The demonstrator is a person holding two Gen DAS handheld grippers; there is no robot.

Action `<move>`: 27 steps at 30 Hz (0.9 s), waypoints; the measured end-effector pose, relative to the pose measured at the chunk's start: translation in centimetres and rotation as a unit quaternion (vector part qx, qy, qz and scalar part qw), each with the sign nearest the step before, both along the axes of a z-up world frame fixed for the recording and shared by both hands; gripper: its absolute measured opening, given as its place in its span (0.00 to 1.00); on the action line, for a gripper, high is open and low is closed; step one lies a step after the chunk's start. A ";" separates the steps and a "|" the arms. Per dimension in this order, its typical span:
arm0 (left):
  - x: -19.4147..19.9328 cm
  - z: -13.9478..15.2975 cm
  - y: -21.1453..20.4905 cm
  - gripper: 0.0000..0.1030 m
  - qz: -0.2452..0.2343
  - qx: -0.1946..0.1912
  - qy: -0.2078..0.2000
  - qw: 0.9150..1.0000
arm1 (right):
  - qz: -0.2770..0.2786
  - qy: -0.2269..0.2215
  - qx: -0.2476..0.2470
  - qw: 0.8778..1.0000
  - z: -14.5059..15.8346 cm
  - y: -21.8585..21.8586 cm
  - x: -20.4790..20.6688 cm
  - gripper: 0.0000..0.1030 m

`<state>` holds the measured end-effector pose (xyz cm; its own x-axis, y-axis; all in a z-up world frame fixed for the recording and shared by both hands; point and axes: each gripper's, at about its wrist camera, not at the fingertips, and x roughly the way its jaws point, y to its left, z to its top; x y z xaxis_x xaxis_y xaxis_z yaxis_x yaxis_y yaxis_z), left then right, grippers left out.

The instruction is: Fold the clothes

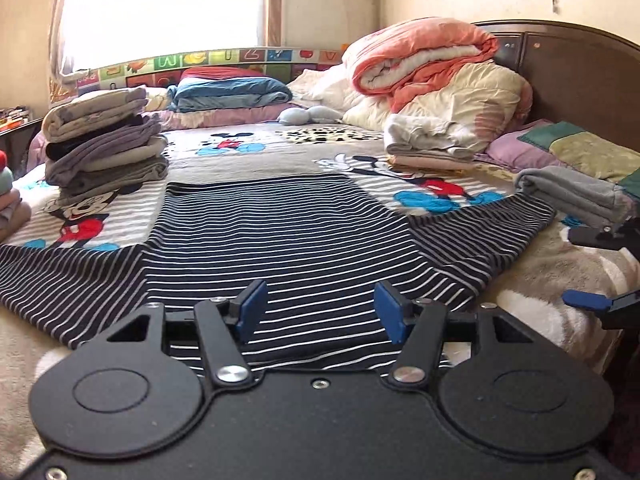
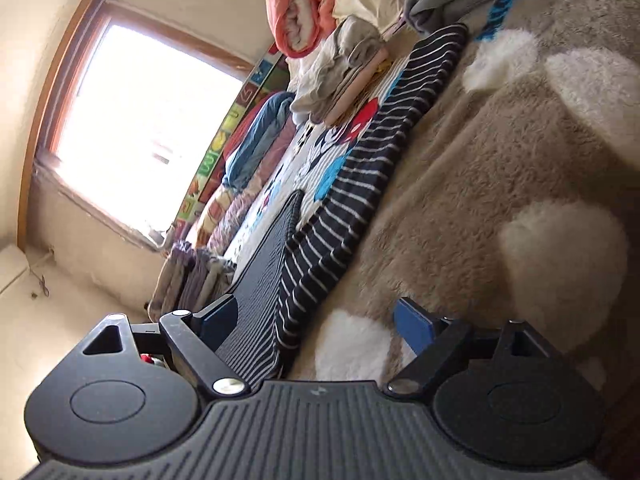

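Left wrist view shows a navy striped shirt spread flat on the bed, both sleeves out to the sides, its near edge under the left hand-held gripper, whose blue pads stand wide apart with nothing between them. Right wrist view, tilted steeply, has the right hand-held gripper just off the shirt's right sleeve, jaws also spread and empty, over the fuzzy blanket.

Risks as I judge them: the blanket's pile lies right against the thin knit, so a low pinch could catch blanket fibres along with the sleeve and drag the whole surface. Gripping only one layer at the near edge would let the shirt skew. A wide sweep toward the far side could knock the stack of folded clothes on the left or the grey folded garment touching the right sleeve's end.
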<state>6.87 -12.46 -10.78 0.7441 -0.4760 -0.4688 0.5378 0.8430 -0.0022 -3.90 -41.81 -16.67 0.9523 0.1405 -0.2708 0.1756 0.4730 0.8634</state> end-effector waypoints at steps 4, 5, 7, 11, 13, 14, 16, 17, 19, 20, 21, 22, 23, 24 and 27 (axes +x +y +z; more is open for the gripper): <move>-1.6 0.5 -3.4 0.57 -0.066 0.016 -0.033 0.997 | -0.024 -0.010 0.022 0.999 -0.6 -1.9 0.3 0.83; -1.9 0.5 -4.7 0.57 -0.087 0.033 -0.046 0.995 | -0.031 -0.013 0.028 0.999 -0.8 -2.4 0.5 0.83; -2.5 0.5 -7.3 0.57 -0.130 0.066 -0.071 0.987 | -0.045 -0.018 0.039 0.998 -1.2 -3.2 0.7 0.83; -2.0 0.8 -12.0 0.57 -0.178 0.083 -0.085 0.977 | -0.061 -0.027 0.050 0.997 -1.4 -4.3 1.1 0.83; -0.8 0.2 -13.8 0.57 -0.172 0.075 -0.065 0.980 | -0.066 -0.031 0.059 0.996 -1.6 -4.8 1.1 0.83; 0.0 -0.9 -14.3 0.57 -0.169 0.072 -0.032 0.982 | -0.069 -0.034 0.064 0.995 -1.7 -5.0 1.2 0.83; 1.4 -3.1 -15.4 0.55 -0.165 0.066 0.031 0.984 | -0.073 -0.040 0.073 0.994 -1.8 -5.6 1.2 0.83; 0.9 -3.9 -15.4 0.55 -0.172 0.067 0.028 0.982 | -0.074 -0.042 0.076 0.993 -1.9 -5.9 1.2 0.83; -0.1 -4.7 -15.3 0.55 -0.173 0.067 0.014 0.983 | -0.074 -0.047 0.077 0.993 -1.9 -6.5 1.3 0.83; -0.6 -4.6 -15.2 0.56 -0.169 0.064 0.005 0.984 | -0.074 -0.048 0.075 0.993 -1.9 -6.8 1.4 0.83; -0.8 -4.4 -15.0 0.56 -0.167 0.055 0.001 0.984 | -0.073 -0.050 0.071 0.994 -1.8 -7.1 1.5 0.83; -1.1 -4.1 -14.9 0.56 -0.166 0.047 -0.003 0.985 | -0.072 -0.051 0.068 0.994 -1.7 -7.4 1.6 0.83; -1.4 -3.8 -14.9 0.56 -0.170 0.044 -0.013 0.984 | -0.070 -0.052 0.066 0.994 -1.7 -7.7 1.5 0.83; -1.4 -3.5 -15.1 0.56 -0.170 0.041 -0.017 0.985 | -0.069 -0.054 0.065 0.994 -1.7 -8.0 1.5 0.83; -1.2 -2.7 -15.7 0.56 -0.168 0.030 -0.028 0.985 | -0.067 -0.060 0.060 0.994 -1.6 -8.5 1.8 0.83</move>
<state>5.68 -28.18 -13.43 0.5755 -0.6719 -0.4662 0.7841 0.6154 0.0810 -2.07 -50.33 -18.27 0.9892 0.0355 -0.1421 0.1214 0.3443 0.9310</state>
